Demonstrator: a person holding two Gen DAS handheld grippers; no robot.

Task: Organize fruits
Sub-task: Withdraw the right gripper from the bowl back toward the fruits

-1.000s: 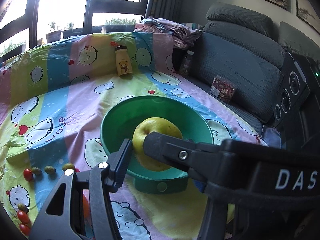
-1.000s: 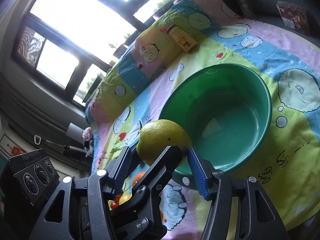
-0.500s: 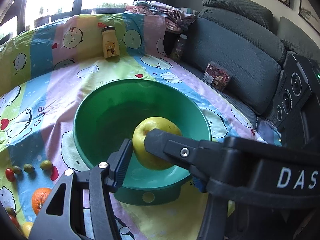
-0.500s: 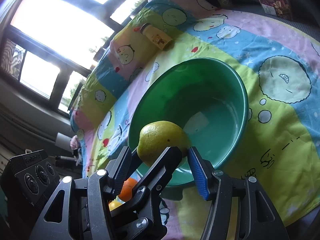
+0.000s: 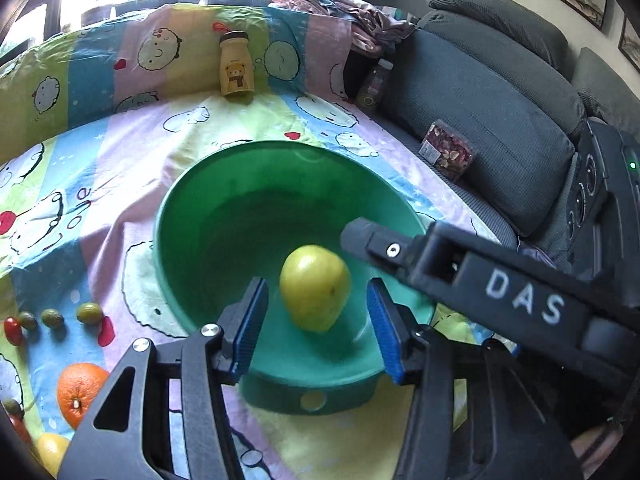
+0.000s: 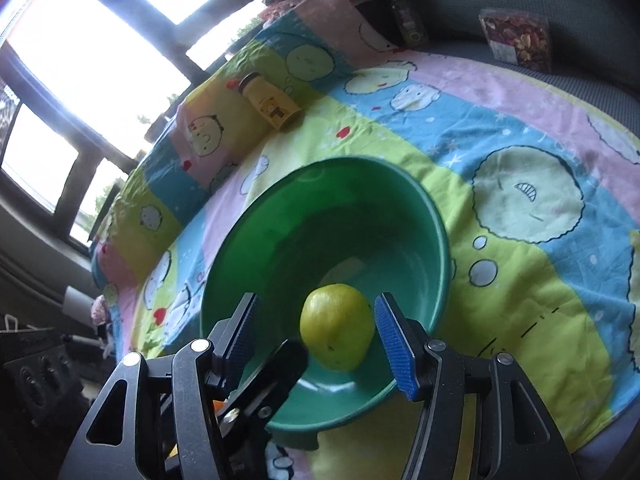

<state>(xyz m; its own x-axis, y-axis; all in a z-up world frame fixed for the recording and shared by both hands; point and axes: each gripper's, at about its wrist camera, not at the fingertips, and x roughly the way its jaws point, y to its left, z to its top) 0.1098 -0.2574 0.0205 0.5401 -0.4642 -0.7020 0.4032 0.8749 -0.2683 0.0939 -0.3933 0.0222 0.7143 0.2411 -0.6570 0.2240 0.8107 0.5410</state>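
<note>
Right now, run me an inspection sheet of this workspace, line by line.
Surface: cartoon-print sheet, wrinkled.
Job's things: yellow-green fruit inside green bowl; orange, red cherry tomato and small green fruits on the sheet beside the bowl.
Clutter: yellow bear bottle, snack box, dark bottle.
Grippers: left gripper and right gripper both open around the fruit, not touching it.
Cables: nothing seen.
Surroundings: grey sofa, windows, heaped clothes.

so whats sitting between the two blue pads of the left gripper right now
The yellow-green fruit, lying in the green bowl, untouched by either pad; the left wrist view shows it.
</note>
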